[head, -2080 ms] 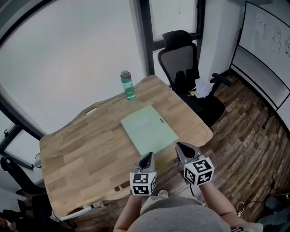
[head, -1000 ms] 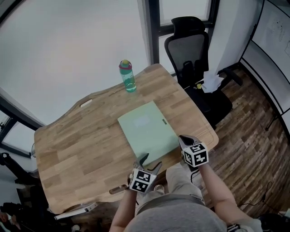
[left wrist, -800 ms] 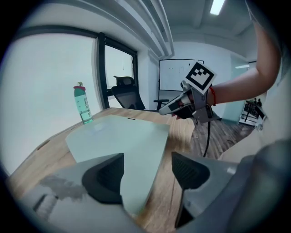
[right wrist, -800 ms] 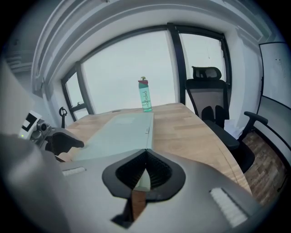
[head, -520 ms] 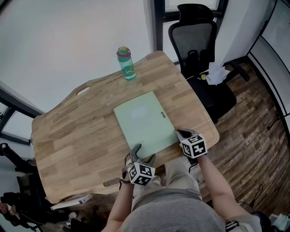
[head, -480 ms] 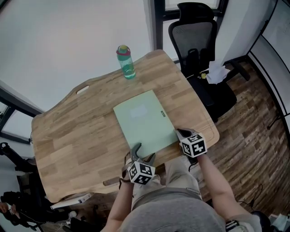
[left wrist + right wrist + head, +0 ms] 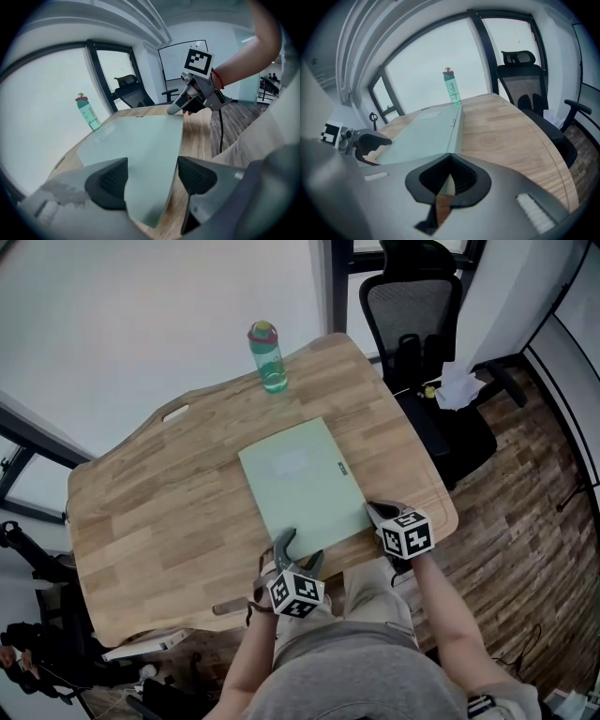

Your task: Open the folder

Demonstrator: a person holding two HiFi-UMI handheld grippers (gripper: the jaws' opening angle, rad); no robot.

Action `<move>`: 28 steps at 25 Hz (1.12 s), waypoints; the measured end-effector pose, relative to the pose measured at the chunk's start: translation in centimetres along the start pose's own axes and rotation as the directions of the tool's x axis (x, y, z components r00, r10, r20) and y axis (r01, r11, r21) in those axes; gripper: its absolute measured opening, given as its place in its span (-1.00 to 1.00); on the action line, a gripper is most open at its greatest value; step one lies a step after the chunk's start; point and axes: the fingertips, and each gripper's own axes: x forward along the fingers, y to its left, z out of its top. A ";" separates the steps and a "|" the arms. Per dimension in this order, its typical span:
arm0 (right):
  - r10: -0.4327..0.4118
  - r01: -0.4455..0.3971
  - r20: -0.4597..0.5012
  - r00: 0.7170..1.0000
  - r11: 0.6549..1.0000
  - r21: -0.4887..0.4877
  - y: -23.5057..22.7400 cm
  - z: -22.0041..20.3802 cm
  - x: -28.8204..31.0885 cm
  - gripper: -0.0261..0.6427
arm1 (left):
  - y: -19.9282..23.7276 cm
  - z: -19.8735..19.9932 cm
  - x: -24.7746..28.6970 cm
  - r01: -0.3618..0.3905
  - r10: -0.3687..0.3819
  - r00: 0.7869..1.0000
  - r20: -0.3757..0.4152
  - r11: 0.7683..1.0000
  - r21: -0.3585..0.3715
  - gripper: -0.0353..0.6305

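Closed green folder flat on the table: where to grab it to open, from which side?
Take the folder cover at its near left corner, coming low from the person's side. It lies flat on the table, so only an edge offers a lip, and the right long edge looks like the thick spine. The left tongs, whose jaws have just been opening, straddle that corner, not closed on it.
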 end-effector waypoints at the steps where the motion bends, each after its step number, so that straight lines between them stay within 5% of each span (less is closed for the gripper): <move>1: -0.002 0.002 -0.005 1.000 1.000 -0.002 0.0 0.0 0.0 -0.91 | 0.0 0.0 0.0 0.002 -0.002 1.000 0.003 1.000 -0.005 0.14; 14: -0.022 0.022 -0.010 1.000 1.000 -0.002 -0.1 0.0 -0.1 -0.91 | -1.1 1.3 -1.5 0.005 -0.008 0.998 0.055 0.998 0.063 -0.41; 28: -0.031 0.031 -0.022 0.999 0.999 -0.018 0.2 -0.2 -0.1 -0.91 | -0.5 1.7 -3.0 -0.021 0.016 0.997 0.079 0.997 0.068 -0.53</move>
